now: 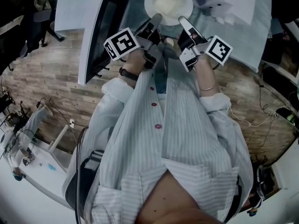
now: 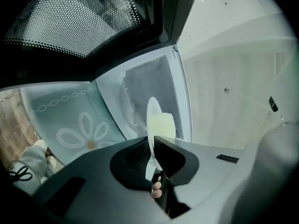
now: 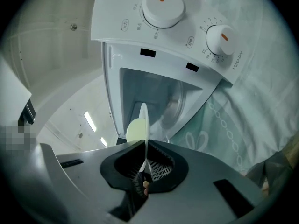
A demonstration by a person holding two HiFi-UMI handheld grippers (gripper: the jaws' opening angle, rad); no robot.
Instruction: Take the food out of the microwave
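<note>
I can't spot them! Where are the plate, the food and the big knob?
plate (image 1: 148,4), head view, bare white rim at its left.
food (image 1: 169,3), head view, middle of the pale mound.
big knob (image 3: 163,6), right gripper view, its round face.

Brand "WAHIN" printed on white microwave control panel, beside right-hand white round dial. Scale figures and oval labels around dials too small to read.

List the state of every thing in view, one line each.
microwave door: open, swung out to the left.
plate: gripped by its rim on two sides, in front of the open cavity.
food: lying on the plate.
left gripper: shut on the plate.
right gripper: shut on the plate.
</note>
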